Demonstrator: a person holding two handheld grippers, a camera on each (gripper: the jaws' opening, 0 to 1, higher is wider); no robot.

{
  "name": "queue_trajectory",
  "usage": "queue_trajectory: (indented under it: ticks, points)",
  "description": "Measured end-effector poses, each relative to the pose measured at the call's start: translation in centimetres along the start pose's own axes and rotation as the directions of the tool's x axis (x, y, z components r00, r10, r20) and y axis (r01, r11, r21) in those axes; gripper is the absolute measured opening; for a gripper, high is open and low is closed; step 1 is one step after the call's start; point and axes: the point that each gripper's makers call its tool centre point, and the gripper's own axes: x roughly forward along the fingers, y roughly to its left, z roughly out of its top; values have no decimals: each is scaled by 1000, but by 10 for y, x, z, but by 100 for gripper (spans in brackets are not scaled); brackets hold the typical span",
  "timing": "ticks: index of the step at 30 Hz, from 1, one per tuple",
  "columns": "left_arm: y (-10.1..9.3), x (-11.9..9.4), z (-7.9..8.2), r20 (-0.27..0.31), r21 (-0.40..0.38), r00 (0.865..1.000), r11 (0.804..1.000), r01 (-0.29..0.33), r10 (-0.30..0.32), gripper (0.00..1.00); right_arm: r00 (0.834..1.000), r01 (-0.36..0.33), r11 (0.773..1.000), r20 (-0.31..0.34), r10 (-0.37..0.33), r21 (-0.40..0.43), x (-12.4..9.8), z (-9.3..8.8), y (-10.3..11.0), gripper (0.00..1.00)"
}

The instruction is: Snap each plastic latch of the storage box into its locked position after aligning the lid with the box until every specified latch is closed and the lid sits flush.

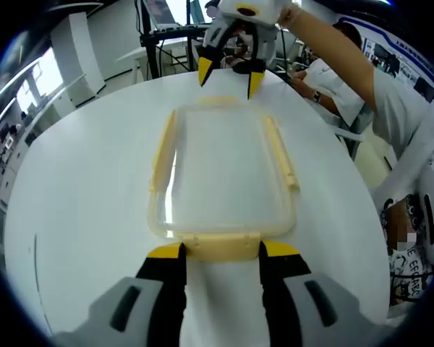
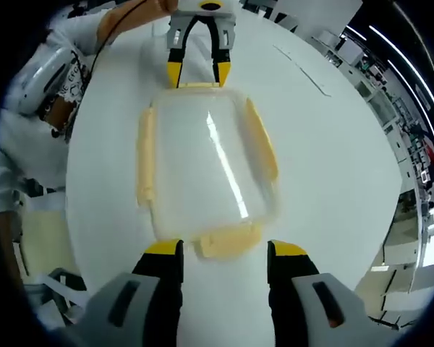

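Observation:
A clear storage box (image 1: pixel 220 170) with its lid on lies on the white round table (image 1: pixel 79 217). Pale yellow latches run along both long sides (image 1: pixel 163 148) (image 1: pixel 282 152) and both short ends. My left gripper (image 1: pixel 222 250) is open, its yellow-tipped jaws flanking the near end latch (image 1: pixel 220 246). At the far end my right gripper (image 1: pixel 229 76) hovers open just above the other end latch (image 1: pixel 220 100). In the right gripper view the box (image 2: pixel 206 163) lies lengthwise, with my right gripper (image 2: pixel 226 250) open around its end latch (image 2: pixel 228 240) and the left gripper (image 2: pixel 198 72) across from it.
A person in a white shirt (image 1: pixel 390 108) stands at the table's right side and shows again as a person (image 2: pixel 36 108) in the right gripper view. Beyond the far table edge stands a black stand (image 1: pixel 155 43). A thin line marks the table (image 2: pixel 300 69).

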Motion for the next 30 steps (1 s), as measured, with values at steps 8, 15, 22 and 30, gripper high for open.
queue_trajectory:
  ticks: [8,15,22,30]
  points:
    - [0,-1,-1,-2,5,1000,1000,5,-5,39,996,-64,998,-61,62,-23,11,-5,-7,43]
    - [2,-4,-4,-1,11,1000,1000,9,-9,39,988,-137,988,-75,132,-67,21,-2,-7,42]
    - [3,-6,-5,5,20,1000,1000,14,-14,40,969,-244,963,-64,238,-115,25,5,2,41]
    - [4,-6,-6,0,24,1000,1000,14,-14,40,964,-265,958,-57,260,-113,26,8,8,41]
